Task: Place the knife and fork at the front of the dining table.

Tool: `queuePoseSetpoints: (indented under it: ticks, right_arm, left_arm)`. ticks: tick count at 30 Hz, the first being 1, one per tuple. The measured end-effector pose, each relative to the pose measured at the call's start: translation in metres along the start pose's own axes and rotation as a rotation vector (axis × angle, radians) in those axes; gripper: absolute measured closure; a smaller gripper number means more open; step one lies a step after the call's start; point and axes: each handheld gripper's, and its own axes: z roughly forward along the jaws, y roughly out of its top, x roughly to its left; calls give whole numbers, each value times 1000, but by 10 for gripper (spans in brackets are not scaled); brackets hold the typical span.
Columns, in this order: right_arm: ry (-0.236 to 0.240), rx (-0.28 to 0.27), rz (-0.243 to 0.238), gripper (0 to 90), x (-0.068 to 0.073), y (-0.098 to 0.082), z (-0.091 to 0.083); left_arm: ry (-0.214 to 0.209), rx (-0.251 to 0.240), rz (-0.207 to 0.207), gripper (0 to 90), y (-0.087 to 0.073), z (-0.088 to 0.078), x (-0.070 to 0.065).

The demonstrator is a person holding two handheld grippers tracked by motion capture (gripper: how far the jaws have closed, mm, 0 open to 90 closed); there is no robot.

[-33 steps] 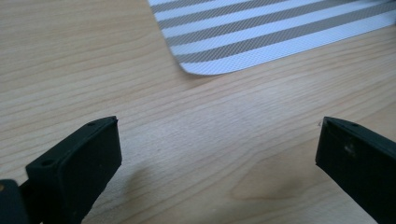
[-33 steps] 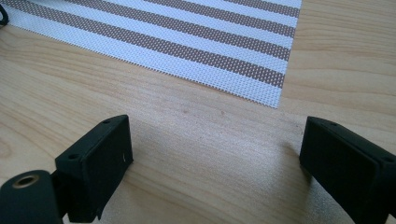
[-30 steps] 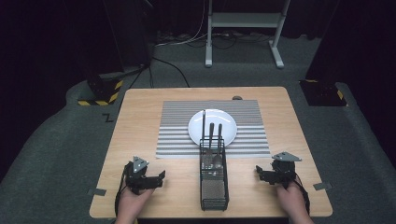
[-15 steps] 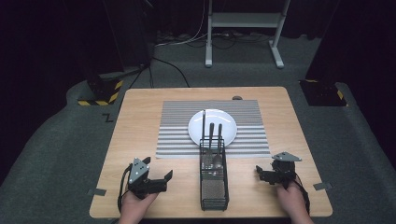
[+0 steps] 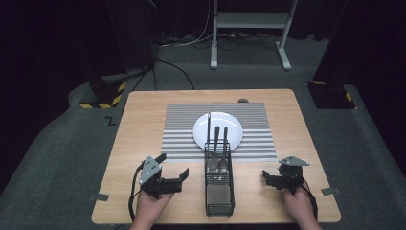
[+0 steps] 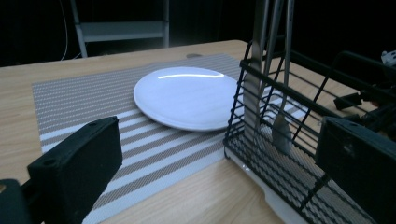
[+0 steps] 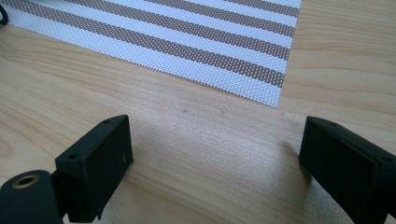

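Note:
A black wire cutlery basket (image 5: 219,184) stands on the wooden table (image 5: 139,124) near its front edge, with three pieces of cutlery (image 5: 216,139) upright in its far end. Behind it a white plate (image 5: 218,125) lies on a striped placemat (image 5: 182,129). My left gripper (image 5: 173,165) is open, held just left of the basket and angled toward it. In the left gripper view its open gripper (image 6: 219,154) frames the basket (image 6: 299,154), the cutlery (image 6: 261,70) and the plate (image 6: 187,95). My right gripper (image 5: 269,177) is open right of the basket, low over bare wood (image 7: 215,154).
The placemat's near corner (image 7: 187,37) lies just ahead of the right gripper. A small dark object (image 5: 243,100) sits at the mat's far edge. Beyond the table are a white stand (image 5: 249,28), cables and a dark floor.
My left gripper has lifted, shifted right and turned toward the basket. The right gripper has stayed where it was.

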Motion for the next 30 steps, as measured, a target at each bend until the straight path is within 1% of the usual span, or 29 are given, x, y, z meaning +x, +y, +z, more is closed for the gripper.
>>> queuePoseSetpoints:
  ticks: [4,7,9,13,17,22,26,28,30]
  right_arm:
    - [-1,1,0,93,0,0,0]
    - [-1,1,0,93,0,0,0]
    - [0,0,0,93,0,0,0]
    - [0,0,0,93,0,0,0]
    - [-1,1,0,93,0,0,0]
    - [-1,1,0,93,0,0,0]
    - [-1,1,0,93,0,0,0]
    - [-1,1,0,93,0,0,0]
    - [-1,1,0,93,0,0,0]
  left_arm:
    - [-9,0,29,15,10,6,-5]
    - [-17,-14,41,23,16,10,-7]
    - [-25,-19,39,27,20,14,-9]
    - [-34,-26,49,31,24,21,-13]
    - [-44,-28,41,37,26,28,-15]
    - [-43,-30,55,59,29,36,-19]
    - [-53,-47,44,83,33,41,-21]
    - [-62,-46,36,96,35,45,-22]
    - [-70,-52,34,125,38,48,-23]
